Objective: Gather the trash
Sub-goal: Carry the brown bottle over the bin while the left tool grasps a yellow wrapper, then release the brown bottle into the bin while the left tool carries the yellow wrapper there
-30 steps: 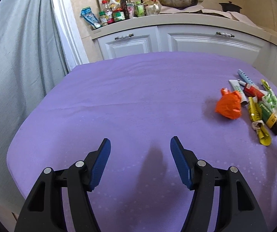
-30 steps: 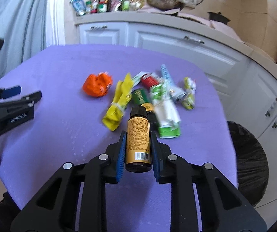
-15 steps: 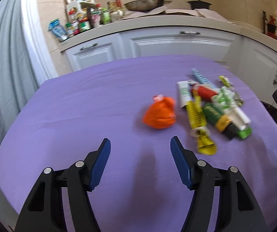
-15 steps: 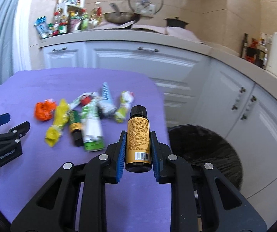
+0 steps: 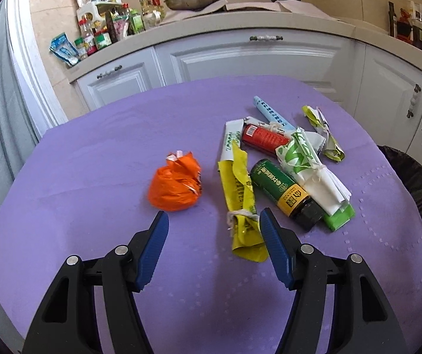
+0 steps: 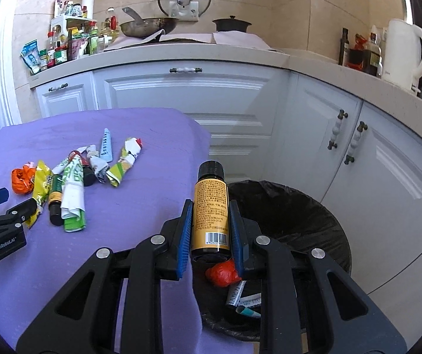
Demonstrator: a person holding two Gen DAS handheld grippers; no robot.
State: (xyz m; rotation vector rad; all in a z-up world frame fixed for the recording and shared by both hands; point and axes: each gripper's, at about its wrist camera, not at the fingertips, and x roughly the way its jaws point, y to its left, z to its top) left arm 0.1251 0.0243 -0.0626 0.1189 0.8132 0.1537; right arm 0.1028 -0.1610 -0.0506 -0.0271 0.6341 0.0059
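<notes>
Right wrist view shows the right gripper (image 6: 211, 230) with its jaws squeezed shut on a little brown bottle (image 6: 210, 209), held up over the black trash bin (image 6: 314, 215) beside the purple bench (image 6: 128, 206). Left wrist view shows the left gripper (image 5: 212, 246) low over the bench with its jaws wide open and nothing in them, and a yellow wrapper (image 5: 240, 203) lies between the blue tips. An orange crumpled bag (image 5: 175, 185) sits just left of it, and a green bottle (image 5: 284, 191) lies just right.

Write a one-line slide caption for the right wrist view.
Right gripper holds an orange-labelled bottle above the black-lined trash bin.
</notes>
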